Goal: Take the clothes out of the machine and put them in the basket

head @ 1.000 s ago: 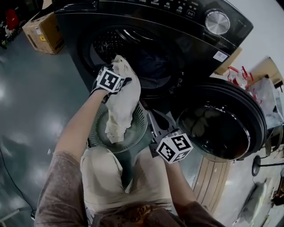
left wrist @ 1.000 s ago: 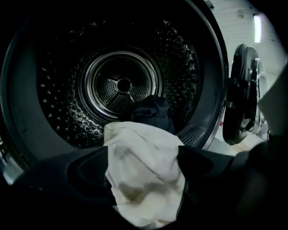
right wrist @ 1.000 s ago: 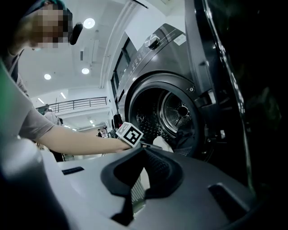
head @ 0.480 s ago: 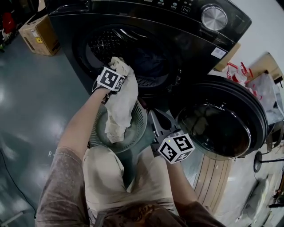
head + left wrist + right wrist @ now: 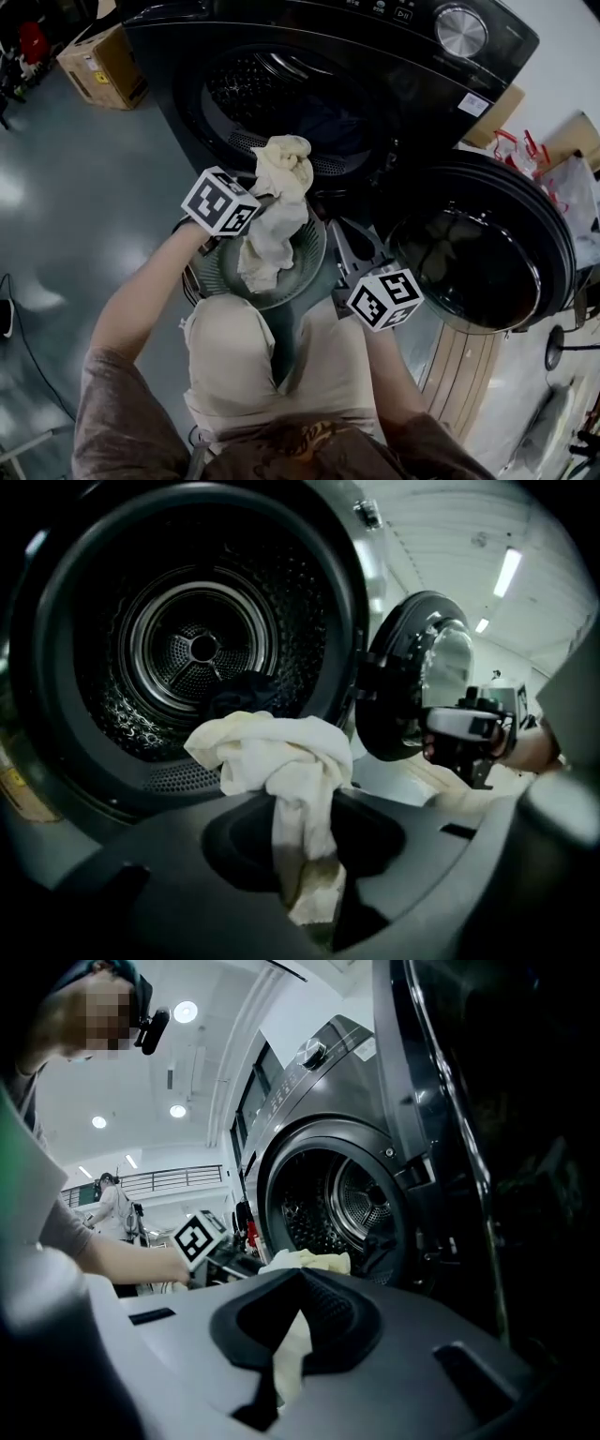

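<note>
1. The cream cloth (image 5: 277, 202) is crumpled, bunched at the top with a limp tail, and hangs just outside the machine's (image 5: 187, 66) open mouth.
2. The left gripper (image 5: 305, 874) pinches it, its jaws just closed in, forearm reaching towards the machine.
3. The right gripper (image 5: 354, 246) rests beside the machine, jaws apart and empty.

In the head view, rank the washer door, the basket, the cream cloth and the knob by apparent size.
Washer door, basket, cream cloth, knob. The cloth partly covers the basket and hangs nearer, so those two are unsure.
</note>
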The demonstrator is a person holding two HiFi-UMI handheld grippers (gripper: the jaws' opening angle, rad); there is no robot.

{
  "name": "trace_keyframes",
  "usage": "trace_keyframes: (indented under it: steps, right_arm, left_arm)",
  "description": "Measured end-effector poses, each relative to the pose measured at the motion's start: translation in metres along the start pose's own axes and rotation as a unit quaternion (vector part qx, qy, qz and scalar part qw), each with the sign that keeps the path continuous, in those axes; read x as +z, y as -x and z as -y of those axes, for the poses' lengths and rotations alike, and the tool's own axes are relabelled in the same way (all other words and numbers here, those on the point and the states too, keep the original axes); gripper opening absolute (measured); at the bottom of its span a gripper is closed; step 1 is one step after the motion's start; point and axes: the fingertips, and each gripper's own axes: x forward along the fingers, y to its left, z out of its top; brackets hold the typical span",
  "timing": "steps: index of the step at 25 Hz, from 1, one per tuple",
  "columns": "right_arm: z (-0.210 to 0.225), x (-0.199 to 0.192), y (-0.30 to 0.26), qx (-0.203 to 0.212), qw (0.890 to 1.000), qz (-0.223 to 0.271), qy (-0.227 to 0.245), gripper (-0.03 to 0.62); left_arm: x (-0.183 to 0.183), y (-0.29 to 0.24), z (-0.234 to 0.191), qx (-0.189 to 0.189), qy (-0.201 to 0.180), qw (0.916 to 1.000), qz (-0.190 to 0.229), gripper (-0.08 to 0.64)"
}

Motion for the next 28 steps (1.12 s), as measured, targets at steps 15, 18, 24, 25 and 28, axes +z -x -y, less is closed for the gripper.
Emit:
trace_keyframes:
  steps: [15, 18, 24, 25, 28]
  right_arm:
    - [-0.019, 0.003, -0.029, 0.037, 0.999, 0.002, 0.003, -0.003]
    - [-0.020, 0.003, -0.029, 0.038, 0.999, 0.004, -0.001, -0.003]
    - [-0.022, -0.001, -0.025, 0.032, 0.999, 0.001, 0.010, -0.003]
    - [-0.021, -0.002, -0.024, 0.029, 1.000, 0.001, 0.007, -0.003]
    - [-0.016, -0.002, -0.021, 0.019, 1.000, 0.004, 0.004, -0.003]
  left_arm:
    - [-0.034, 0.080, 0.044, 0.056, -0.025, 0.9981, -0.007, 0.348]
    - [-0.016, 0.091, 0.031, 0.081, -0.011, 0.9960, 0.038, 0.370]
    - [0.033, 0.077, 0.006, 0.109, 0.011, 0.9804, 0.164, 0.423]
    - [0.040, 0.069, 0.003, 0.110, 0.004, 0.9787, 0.173, 0.423]
    - [0.055, 0.041, -0.008, 0.109, -0.016, 0.9776, 0.179, 0.423]
